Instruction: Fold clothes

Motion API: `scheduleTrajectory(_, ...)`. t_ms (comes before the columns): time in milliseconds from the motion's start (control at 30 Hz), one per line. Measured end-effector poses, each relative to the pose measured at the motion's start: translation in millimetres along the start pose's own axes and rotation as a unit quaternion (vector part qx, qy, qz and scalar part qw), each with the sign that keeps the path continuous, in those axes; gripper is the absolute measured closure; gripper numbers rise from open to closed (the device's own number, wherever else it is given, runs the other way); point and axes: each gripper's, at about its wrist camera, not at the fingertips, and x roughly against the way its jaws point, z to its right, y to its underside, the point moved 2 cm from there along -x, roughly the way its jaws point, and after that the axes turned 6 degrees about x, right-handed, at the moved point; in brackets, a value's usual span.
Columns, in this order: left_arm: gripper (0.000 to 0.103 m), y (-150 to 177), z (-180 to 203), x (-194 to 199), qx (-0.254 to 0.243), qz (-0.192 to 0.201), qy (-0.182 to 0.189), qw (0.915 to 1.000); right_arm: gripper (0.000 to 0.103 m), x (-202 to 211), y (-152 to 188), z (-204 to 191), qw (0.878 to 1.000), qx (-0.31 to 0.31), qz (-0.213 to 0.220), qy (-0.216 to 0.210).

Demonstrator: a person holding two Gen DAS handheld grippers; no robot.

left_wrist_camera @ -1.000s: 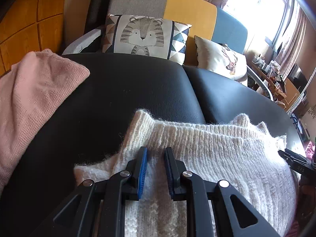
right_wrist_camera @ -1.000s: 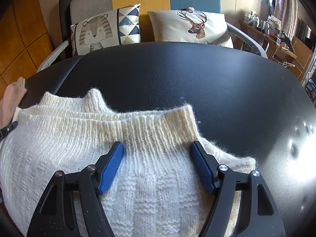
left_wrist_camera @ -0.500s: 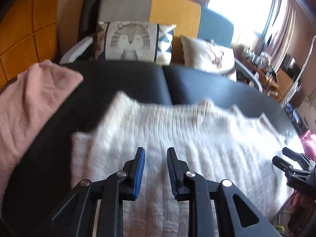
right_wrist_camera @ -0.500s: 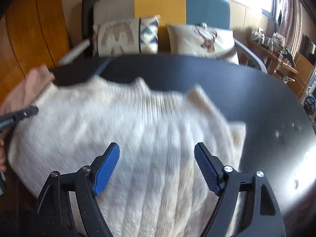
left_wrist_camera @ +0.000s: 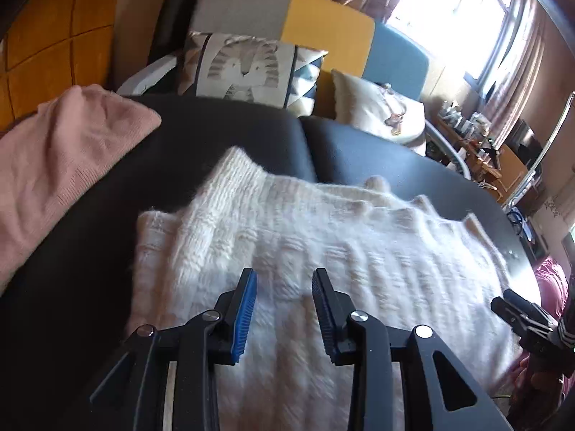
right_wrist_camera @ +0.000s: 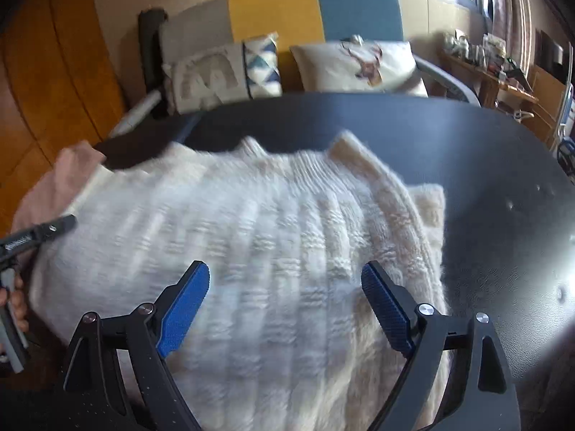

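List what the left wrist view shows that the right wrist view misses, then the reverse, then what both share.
Left wrist view only: the bright window, most of the pink knit garment and the left gripper, its jaws apart above the knit with nothing between them.

Right wrist view only: the right gripper, jaws wide, and glare on the black surface.

Both: the white knit sweater, tiger cushion and deer cushion.

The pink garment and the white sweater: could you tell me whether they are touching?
Apart. In the left wrist view, a strip of the black table separates the pink garment from the white sweater.
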Motion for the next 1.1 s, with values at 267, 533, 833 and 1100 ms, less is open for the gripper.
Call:
scheduleTrajectory(267, 0.07, 41.6, 44.1, 3.7, -0.082, -0.013, -0.007, 0.9965, 0.014, -5.9, 33.8, -29.5, 0.999, 0.026, -0.022, -0.001)
scheduleTrajectory(533, 0.067, 56.8, 42.7, 0.1, -0.104, 0.031, -0.009, 0.994, 0.009, -9.9, 53.4, -37.0, 0.997, 0.068, 0.008, 0.039)
scheduleTrajectory(833, 0.067, 29.7, 40.7, 21.9, -0.093, 0.042, -0.022, 0.9946, 0.008, 11.3, 19.6, -33.6, 0.997, 0.054, 0.011, 0.05)
scheduleTrajectory(1100, 0.067, 10.3, 5.9, -15.1, -0.032, 0.008, -0.076, 0.9966, 0.008, -21.9, 3.3, -15.0, 0.998, 0.027, -0.017, 0.053)
